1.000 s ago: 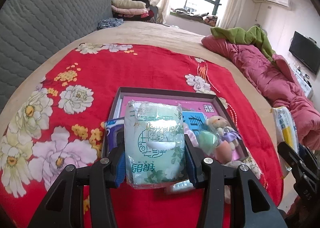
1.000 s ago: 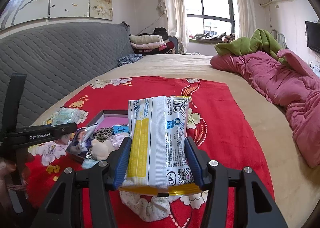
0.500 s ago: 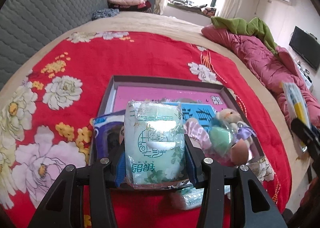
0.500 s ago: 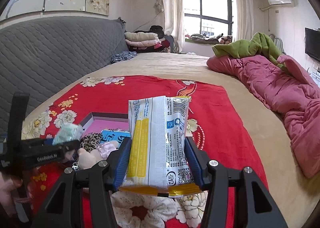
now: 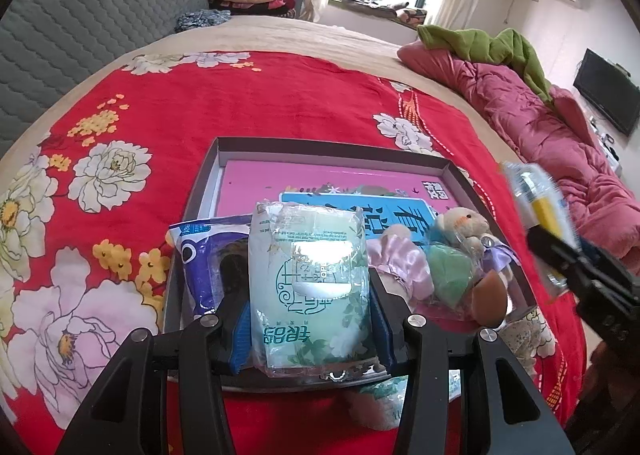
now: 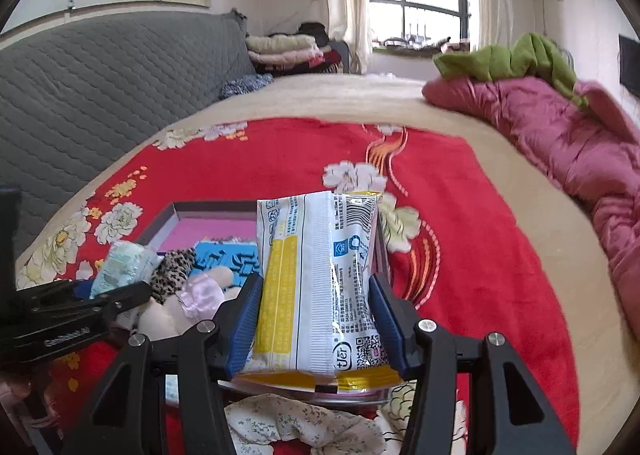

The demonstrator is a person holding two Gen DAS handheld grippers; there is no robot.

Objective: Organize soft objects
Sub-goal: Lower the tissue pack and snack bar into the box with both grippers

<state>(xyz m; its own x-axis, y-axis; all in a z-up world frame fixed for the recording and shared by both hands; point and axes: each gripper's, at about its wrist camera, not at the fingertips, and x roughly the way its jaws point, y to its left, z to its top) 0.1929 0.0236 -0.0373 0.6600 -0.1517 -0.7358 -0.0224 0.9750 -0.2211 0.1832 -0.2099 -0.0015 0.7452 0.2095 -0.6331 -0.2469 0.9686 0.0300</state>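
Observation:
My left gripper (image 5: 308, 319) is shut on a pale green tissue pack (image 5: 308, 283) and holds it over the near edge of a dark shallow box (image 5: 332, 149) with a pink bottom. The box holds a blue-white packet (image 5: 200, 255), a pink satin scrunchie (image 5: 400, 259) and a small plush doll (image 5: 464, 227). My right gripper (image 6: 316, 331) is shut on a white and yellow tissue pack (image 6: 316, 279) and holds it over the box's right side (image 6: 176, 211). The right gripper also shows blurred in the left wrist view (image 5: 560, 247).
The box lies on a red floral blanket (image 5: 240, 103) on a bed. A floral cloth (image 6: 288, 423) lies below the right gripper. A pink quilt (image 6: 560, 135) lies at the right, a grey padded headboard (image 6: 100, 75) at the left.
Both grippers have moved closer to the box with their packs still held. The right gripper has come in over the box's right side.

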